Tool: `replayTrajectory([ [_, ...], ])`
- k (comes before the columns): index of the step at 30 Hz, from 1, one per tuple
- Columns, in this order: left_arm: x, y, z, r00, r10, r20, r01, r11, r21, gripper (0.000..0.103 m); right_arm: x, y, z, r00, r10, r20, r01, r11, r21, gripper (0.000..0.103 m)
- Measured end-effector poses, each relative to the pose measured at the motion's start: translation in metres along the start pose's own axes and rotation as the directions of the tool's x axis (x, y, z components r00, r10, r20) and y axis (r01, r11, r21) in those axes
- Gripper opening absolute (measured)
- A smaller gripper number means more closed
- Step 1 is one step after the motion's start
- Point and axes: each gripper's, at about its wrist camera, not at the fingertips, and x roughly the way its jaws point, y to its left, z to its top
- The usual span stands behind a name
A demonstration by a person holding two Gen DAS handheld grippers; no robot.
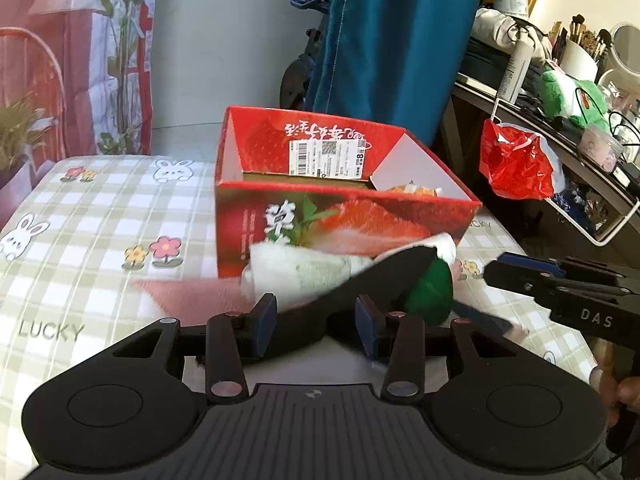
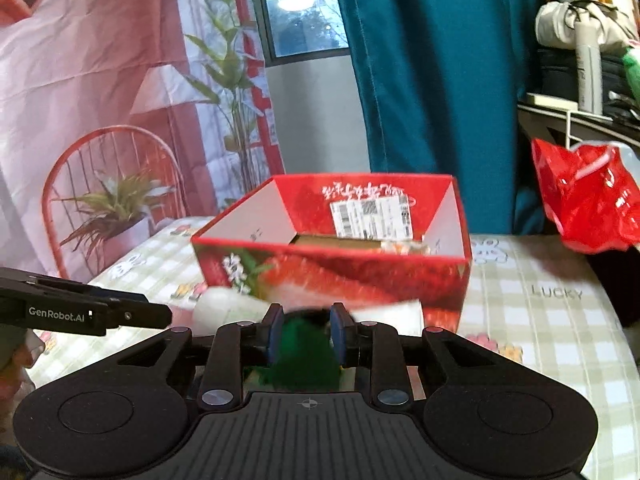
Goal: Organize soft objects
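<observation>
A soft plush toy, white with a green part (image 1: 430, 292) and a black flap (image 1: 360, 296), hangs in front of a red strawberry box (image 1: 344, 216) on the checked tablecloth. My left gripper (image 1: 316, 326) is shut on the toy's black flap. My right gripper (image 2: 306, 334) is shut on the toy's green part (image 2: 304, 344); the white body (image 2: 228, 308) shows behind it. The box (image 2: 332, 276) is open on top, with something orange and white inside at the right (image 1: 412, 191). The right gripper also shows at the right edge of the left wrist view (image 1: 560, 284).
The table (image 1: 100, 216) has a green checked cloth with rabbits and flowers. A red plastic bag (image 1: 516, 164) hangs from a cluttered shelf at the right. A blue curtain (image 1: 400, 40) hangs behind the box. A printed backdrop stands at the left.
</observation>
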Motion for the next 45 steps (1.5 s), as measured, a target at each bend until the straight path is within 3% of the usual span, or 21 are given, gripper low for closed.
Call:
replayTrajectory([
  [7, -0.009, 0.005, -0.026, 1.0, 0.017, -0.016, -0.017, 0.999, -0.033, 0.048, -0.031, -0.003, -0.028, 0.999, -0.007, -0.043, 0.009, 0.999, 0.046, 0.026],
  [13, -0.007, 0.008, -0.038, 0.999, 0.028, -0.043, -0.03, 0.998, -0.051, 0.059, -0.035, 0.0, -0.052, 0.991, 0.001, -0.135, 0.009, 0.997, 0.072, 0.033],
  [20, 0.005, 0.01, -0.045, 0.997, 0.032, -0.072, -0.036, 0.998, -0.045, 0.07, -0.031, 0.005, -0.061, 0.982, 0.001, -0.19, 0.011, 0.998, 0.062, 0.059],
  [26, 0.022, 0.015, -0.052, 0.994, 0.029, -0.107, -0.036, 0.997, -0.061, 0.072, -0.016, 0.003, -0.067, 0.974, 0.001, -0.227, 0.015, 0.997, 0.073, 0.059],
  [36, 0.029, 0.018, -0.059, 0.995, -0.006, -0.095, 0.001, 0.998, -0.058, 0.079, 0.003, -0.003, -0.075, 0.977, -0.015, -0.212, 0.036, 0.995, 0.094, 0.059],
  [45, 0.033, 0.021, -0.064, 0.997, -0.028, -0.072, 0.023, 0.998, -0.057, 0.078, 0.013, -0.009, -0.083, 0.979, -0.011, -0.206, 0.034, 0.993, 0.11, 0.059],
])
